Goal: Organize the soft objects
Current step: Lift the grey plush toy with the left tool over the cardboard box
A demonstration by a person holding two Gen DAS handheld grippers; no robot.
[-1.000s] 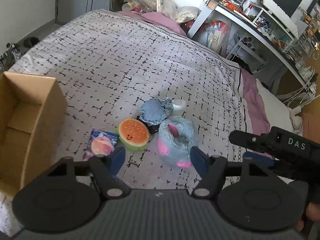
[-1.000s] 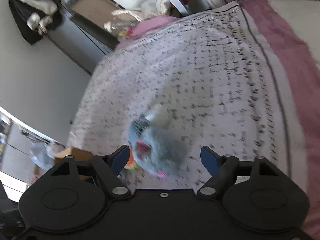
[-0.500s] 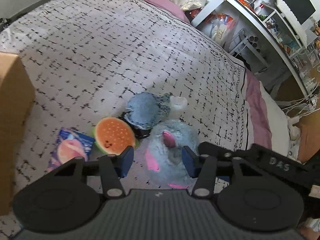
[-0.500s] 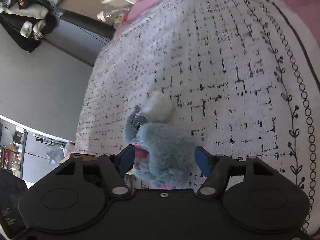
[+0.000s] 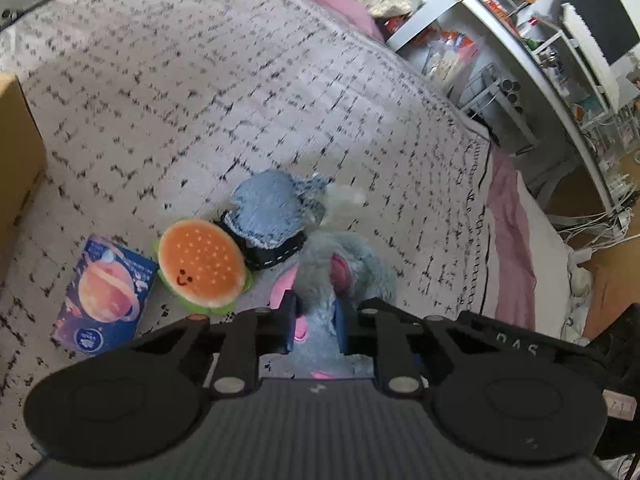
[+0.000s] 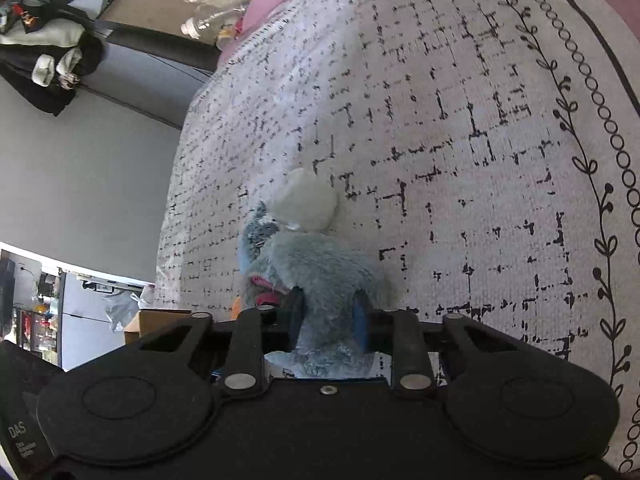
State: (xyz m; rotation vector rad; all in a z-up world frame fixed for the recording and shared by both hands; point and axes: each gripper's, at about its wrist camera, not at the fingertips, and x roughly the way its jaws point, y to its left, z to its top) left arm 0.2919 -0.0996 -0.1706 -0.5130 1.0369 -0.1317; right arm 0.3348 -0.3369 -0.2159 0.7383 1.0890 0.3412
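A grey-blue furry plush with pink parts (image 5: 352,264) lies on the patterned bedspread (image 5: 240,100). My left gripper (image 5: 314,326) is shut on its near end. My right gripper (image 6: 328,320) is also shut on the same plush (image 6: 320,268) from the other side. A burger plush (image 5: 200,264), a blue knitted soft item (image 5: 268,212) on a black piece, and a white soft lump (image 6: 304,200) lie right beside it. A planet-print packet (image 5: 104,292) lies left of the burger.
A cardboard box (image 5: 16,152) stands at the left edge of the bed. A cluttered white desk and shelves (image 5: 540,40) stand beyond the bed's far right side. Pink sheet (image 5: 508,240) runs along the right edge. The right gripper's body (image 5: 540,340) sits at lower right.
Both grippers have moved in over the grey-blue plush and their jaws have closed on it; a second ago both were open and farther back.
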